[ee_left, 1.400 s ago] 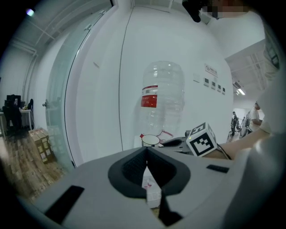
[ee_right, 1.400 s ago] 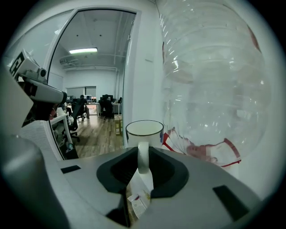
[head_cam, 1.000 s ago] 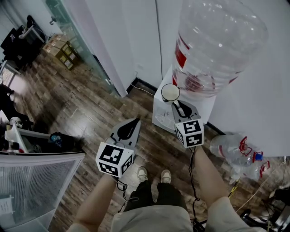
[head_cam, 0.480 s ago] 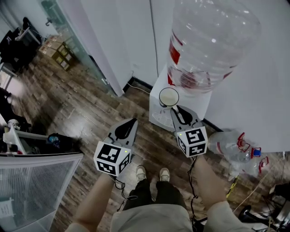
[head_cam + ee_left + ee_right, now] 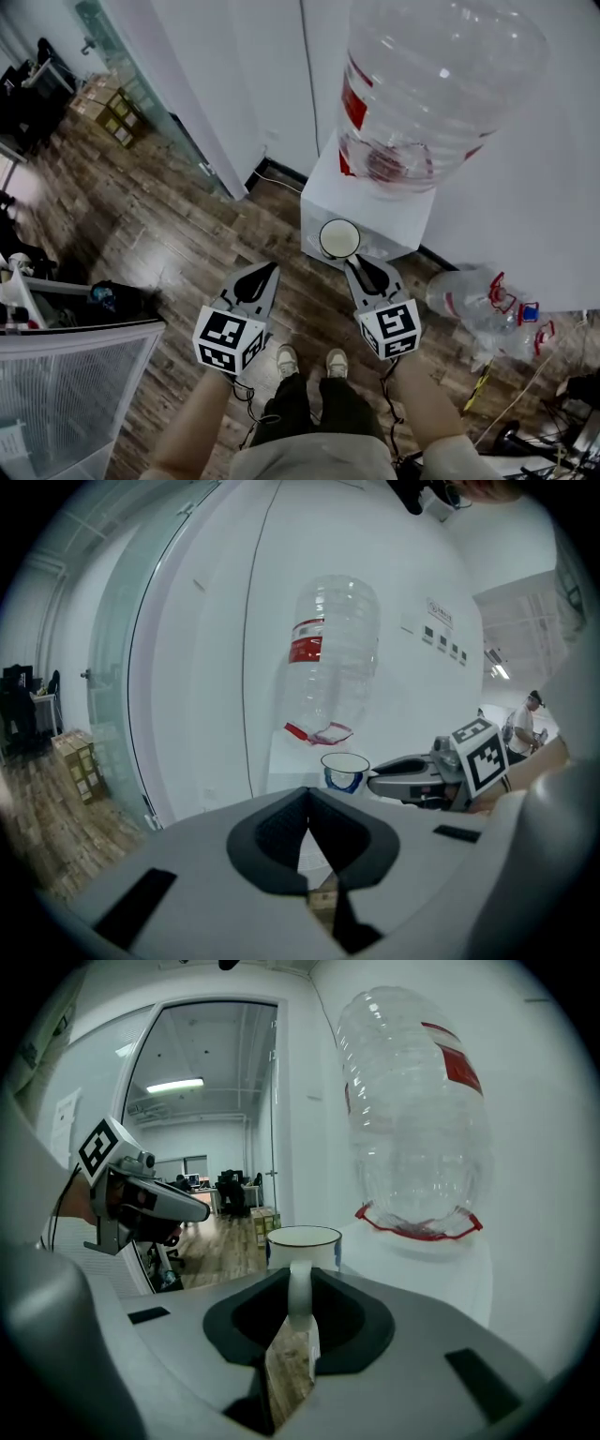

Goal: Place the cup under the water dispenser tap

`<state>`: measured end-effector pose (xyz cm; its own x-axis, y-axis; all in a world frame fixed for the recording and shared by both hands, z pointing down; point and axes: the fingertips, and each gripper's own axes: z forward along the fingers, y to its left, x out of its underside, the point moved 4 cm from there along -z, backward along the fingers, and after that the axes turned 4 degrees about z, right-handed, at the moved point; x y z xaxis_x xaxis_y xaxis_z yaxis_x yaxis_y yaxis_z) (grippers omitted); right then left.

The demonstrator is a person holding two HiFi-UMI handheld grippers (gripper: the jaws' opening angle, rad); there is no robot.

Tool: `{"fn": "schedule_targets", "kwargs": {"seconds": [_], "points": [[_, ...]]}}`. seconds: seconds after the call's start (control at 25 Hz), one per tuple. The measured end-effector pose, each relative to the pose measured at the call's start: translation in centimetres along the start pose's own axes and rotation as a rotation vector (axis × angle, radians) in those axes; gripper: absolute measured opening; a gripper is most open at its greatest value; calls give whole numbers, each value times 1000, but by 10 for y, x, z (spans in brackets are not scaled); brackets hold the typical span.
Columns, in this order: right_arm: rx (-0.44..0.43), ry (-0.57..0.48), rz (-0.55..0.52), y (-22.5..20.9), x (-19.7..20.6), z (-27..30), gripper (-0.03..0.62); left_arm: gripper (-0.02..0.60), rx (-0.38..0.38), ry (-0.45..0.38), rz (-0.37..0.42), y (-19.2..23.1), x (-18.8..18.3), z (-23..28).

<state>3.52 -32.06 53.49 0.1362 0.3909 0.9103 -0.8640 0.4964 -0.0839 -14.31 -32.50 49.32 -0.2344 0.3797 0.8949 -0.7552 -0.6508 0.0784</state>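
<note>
A white cup (image 5: pixel 339 238) with a blue pattern hangs in front of the white water dispenser (image 5: pixel 375 202), below the big upturned bottle (image 5: pixel 427 84). My right gripper (image 5: pixel 350 263) is shut on the cup's handle. In the right gripper view the handle (image 5: pixel 300 1286) sits between the jaws of that gripper (image 5: pixel 300 1299), and the cup (image 5: pixel 304 1243) stands upright before the dispenser (image 5: pixel 441 1265). My left gripper (image 5: pixel 266 271) hovers to the left over the wood floor, shut and empty. Seen from the left gripper (image 5: pixel 309 825), the cup (image 5: pixel 344 770) is ahead on the right. The tap is hidden.
Empty water bottles (image 5: pixel 487 314) lie on the floor right of the dispenser, with cables near them. A glass partition (image 5: pixel 141 84) and cardboard boxes (image 5: pixel 111 117) are at far left. A frosted panel (image 5: pixel 66 384) stands at lower left. The person's shoes (image 5: pixel 309 360) are below the grippers.
The right gripper and cup have dropped from beside the bottle's neck to lower in front of the dispenser. The left gripper has sunk a little and stays shut.
</note>
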Motion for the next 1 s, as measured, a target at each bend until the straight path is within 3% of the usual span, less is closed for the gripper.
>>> {"fn": "schedule_targets", "kwargs": {"seconds": [0.32,0.6,1.0], "points": [[-9,55,31,-3,73,16,72,6,19,48,-24,-1,60,27],[-9,104,30,-17,143,35,72,6,16,39,-67,2,106,60],[86,122,110,-47,240,69,72,6,30,47,-74,3,170,118]]}}
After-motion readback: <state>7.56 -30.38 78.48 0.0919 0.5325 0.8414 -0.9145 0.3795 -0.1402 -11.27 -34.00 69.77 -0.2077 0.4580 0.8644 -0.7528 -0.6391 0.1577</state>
